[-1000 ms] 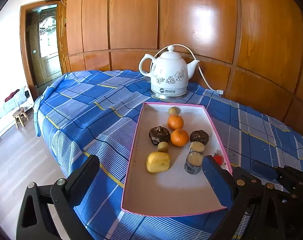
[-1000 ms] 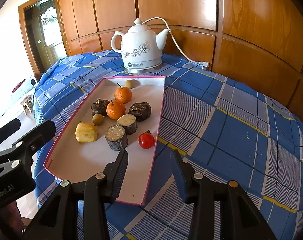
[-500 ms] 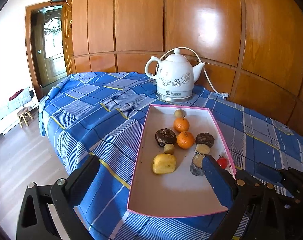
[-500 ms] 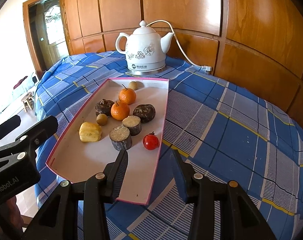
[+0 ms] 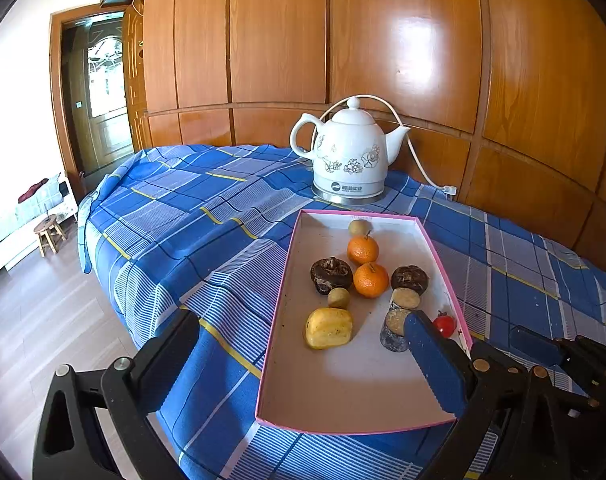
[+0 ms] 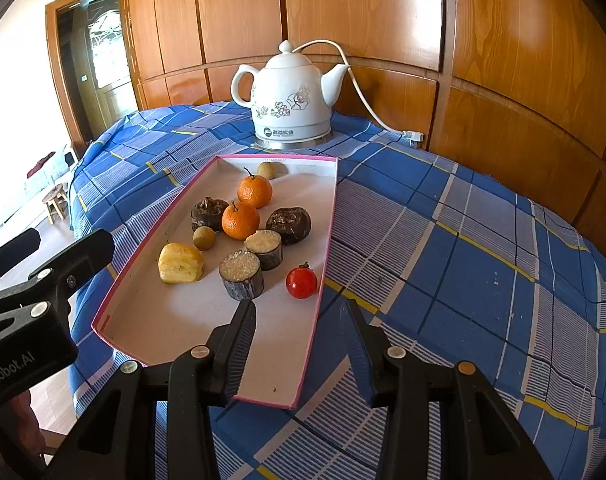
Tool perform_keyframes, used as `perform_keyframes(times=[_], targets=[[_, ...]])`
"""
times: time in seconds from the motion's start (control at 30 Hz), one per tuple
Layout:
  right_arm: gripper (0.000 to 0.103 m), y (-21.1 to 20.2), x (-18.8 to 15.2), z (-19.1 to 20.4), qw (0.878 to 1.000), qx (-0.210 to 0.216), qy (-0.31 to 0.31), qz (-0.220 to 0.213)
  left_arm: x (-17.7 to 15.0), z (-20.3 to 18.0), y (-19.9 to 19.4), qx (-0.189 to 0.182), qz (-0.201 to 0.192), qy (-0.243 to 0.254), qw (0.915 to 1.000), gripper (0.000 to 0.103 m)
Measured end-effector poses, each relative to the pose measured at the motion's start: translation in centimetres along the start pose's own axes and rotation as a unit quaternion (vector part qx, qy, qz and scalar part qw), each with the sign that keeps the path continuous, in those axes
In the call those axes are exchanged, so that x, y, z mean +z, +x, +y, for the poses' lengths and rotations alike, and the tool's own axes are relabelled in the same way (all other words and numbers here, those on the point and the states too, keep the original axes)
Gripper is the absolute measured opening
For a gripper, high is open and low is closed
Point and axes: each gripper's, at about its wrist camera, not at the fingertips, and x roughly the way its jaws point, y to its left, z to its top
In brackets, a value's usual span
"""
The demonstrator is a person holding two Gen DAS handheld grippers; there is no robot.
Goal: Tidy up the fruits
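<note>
While every fruit already lies loosely clustered in the pink-rimmed tray point(image 6: 327, 216) on the tabletop point(image 6: 463, 240), the left hand-held gripper point(image 5: 303, 360) and right hand-held gripper point(image 6: 299, 344) both hover apart and empty near its front edge; whether sorting is beginning or finished is unclear.

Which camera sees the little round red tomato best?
The right wrist view. There the little round red tomato sits in full sight in the pink-rimmed tray, with its stem showing. In the left wrist view the tomato is partly hidden behind a blue-padded finger of the left gripper.
</note>
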Motion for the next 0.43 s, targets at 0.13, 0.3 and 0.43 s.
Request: perform_keyframes(times=[0.13, 0.3, 0.43], targets=[[0.045, 0.05, -0.04, -0.01, 1.000, 0.000, -0.002, 0.001, 0.00, 0.06, 0.07, -0.003, 0.002, -0.002, 1.0000, 0.103], [0.045, 0.04, -0.10, -0.05, 1.000, 0.001, -0.001, 0.001, -0.06, 0.29, 0.20, -0.004, 0.003, -0.007, 1.0000, 0.103], [0.045, -0.05, 0.10, -0.46, 1.000, 0.005, 0.003, -0.001, -0.05, 0.25, 0.16, -0.004, 0.002, -0.004, 1.0000, 0.103]])
